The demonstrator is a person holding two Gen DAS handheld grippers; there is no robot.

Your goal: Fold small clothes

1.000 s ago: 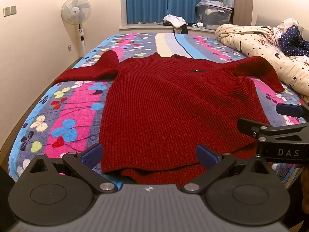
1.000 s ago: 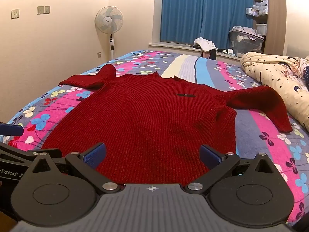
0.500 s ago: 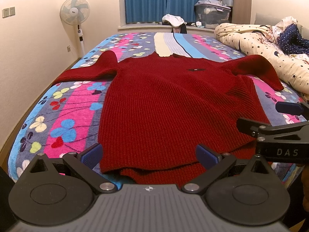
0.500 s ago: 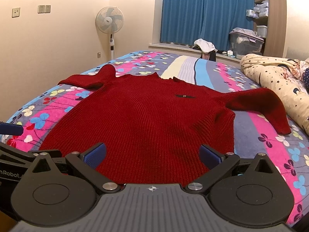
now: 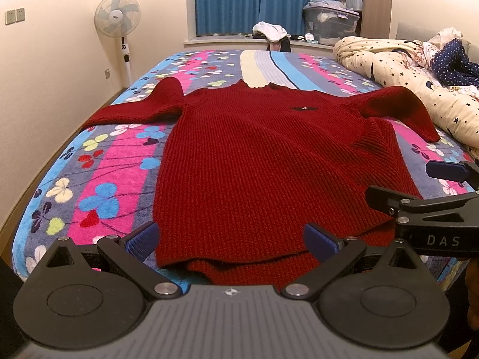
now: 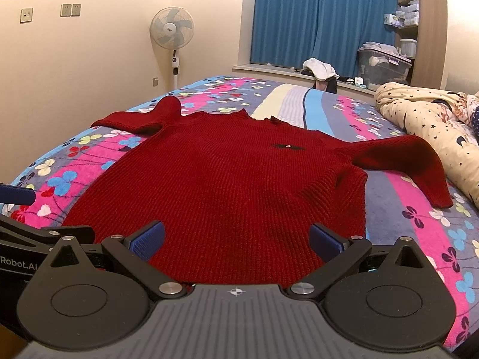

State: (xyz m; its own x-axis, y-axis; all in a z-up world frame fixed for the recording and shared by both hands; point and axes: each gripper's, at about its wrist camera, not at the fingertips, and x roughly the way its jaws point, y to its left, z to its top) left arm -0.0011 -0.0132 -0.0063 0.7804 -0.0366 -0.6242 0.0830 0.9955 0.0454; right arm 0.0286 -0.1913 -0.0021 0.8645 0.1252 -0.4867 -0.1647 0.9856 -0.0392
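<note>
Both hand-held grippers sit at the near edge of the bed with their jaws spread wide and nothing between them: the left gripper frames the sweater's bottom hem, its blue pads just at either side of the hem's left portion, while the right gripper hovers at the hem's right portion, also holding nothing. Each tool shows at the edge of the other's view, so they are side by side and close. Beyond the fingers, the red knit sweater lies flat and face up on the floral bedspread, hem nearest, collar farthest; the hem is slightly rumpled at the near edge. Its two sleeves spread outward, one toward the wall side, the other reaching toward a star-patterned cream duvet bunched along the bed's far right. A small dark emblem marks the chest. Farther back stand a pedestal fan, blue curtains, and a clear storage bin by the window ledge.
</note>
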